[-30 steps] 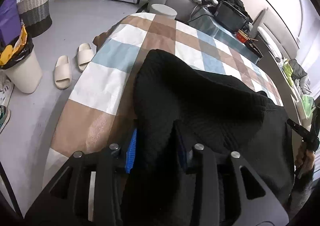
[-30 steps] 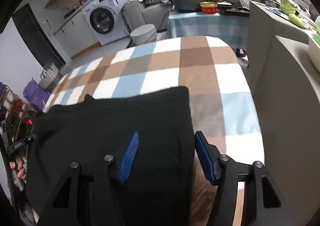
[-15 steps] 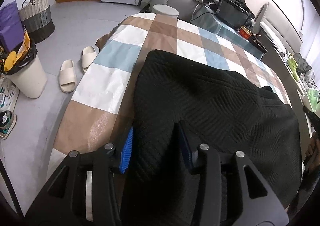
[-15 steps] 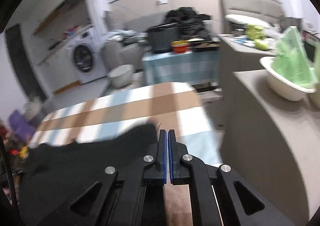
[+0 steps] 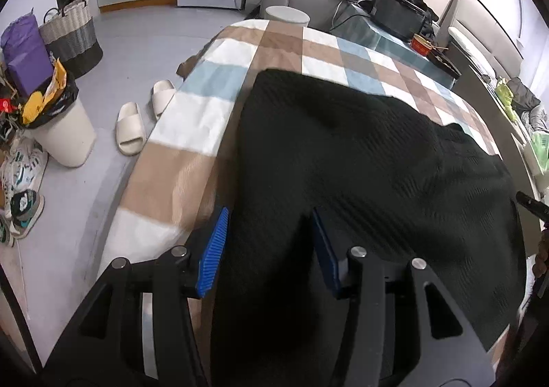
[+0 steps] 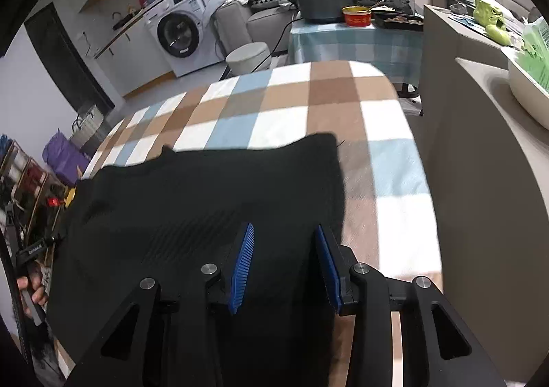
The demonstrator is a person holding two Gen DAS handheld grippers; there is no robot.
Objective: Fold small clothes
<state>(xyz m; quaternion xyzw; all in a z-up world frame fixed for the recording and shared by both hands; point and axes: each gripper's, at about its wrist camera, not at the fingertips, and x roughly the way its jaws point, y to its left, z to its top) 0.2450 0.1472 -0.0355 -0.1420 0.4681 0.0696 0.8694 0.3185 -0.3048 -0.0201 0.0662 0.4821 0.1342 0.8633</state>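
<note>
currently a black ribbed knit garment (image 5: 370, 160) is spread across the checked cloth-covered table (image 6: 308, 112); its near edge is straddled by the opening left gripper (image 5: 271, 243) and opening right gripper (image 6: 284, 263), unclamped.

You see a black ribbed-knit garment (image 5: 360, 160) on a tablecloth (image 5: 206, 119) checked in brown, white and pale blue. Your grippers are black with blue ridged pads (image 6: 242, 267). The slippers (image 5: 128, 128) are cream, the basket (image 5: 73, 35) banded grey and cream, the bowl (image 6: 357, 16) red and yellow
</note>
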